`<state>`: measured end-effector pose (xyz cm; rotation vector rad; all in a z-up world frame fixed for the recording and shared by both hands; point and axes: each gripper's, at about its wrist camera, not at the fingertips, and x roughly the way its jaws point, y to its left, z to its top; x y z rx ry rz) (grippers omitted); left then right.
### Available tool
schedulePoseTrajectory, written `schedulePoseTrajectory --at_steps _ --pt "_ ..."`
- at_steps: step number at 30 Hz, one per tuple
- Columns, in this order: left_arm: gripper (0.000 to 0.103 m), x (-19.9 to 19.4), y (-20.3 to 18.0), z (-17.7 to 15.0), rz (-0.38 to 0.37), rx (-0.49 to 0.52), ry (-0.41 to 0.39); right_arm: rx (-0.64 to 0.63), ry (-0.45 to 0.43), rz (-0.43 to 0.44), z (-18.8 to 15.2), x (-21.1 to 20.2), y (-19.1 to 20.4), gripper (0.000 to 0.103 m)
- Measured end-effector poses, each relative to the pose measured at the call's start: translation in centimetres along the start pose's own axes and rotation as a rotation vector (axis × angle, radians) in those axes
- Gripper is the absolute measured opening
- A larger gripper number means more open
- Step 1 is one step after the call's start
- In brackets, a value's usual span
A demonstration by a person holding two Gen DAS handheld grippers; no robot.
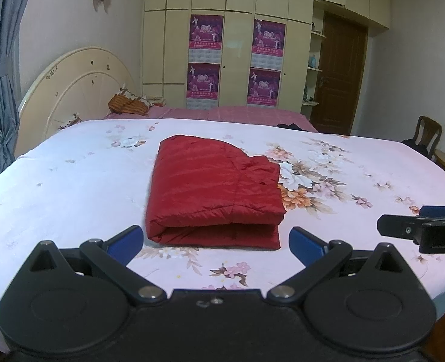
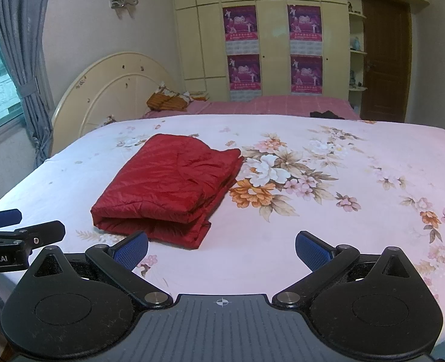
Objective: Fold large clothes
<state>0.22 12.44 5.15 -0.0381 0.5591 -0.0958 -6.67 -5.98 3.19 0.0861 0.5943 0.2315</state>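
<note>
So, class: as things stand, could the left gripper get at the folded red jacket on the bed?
Probably yes. The left gripper is open and faces the red jacket, with only bare floral sheet between them. The right gripper is off to the side.

I am seeing only part of the right gripper poking in at the left wrist view's right edge, so its jaws are staying unreadable there. The lettering on the posters is coming through too small to read. The chair is getting cut by the edge.
</note>
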Motion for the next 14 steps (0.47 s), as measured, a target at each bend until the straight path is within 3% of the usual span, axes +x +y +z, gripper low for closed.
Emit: schedulePoseTrajectory --at_steps 14 --pt "0.103 0.06 0.71 -0.27 -0.01 -0.029 0.0 -0.009 0.004 0.01 -0.07 0.1 -0.13 0.103"
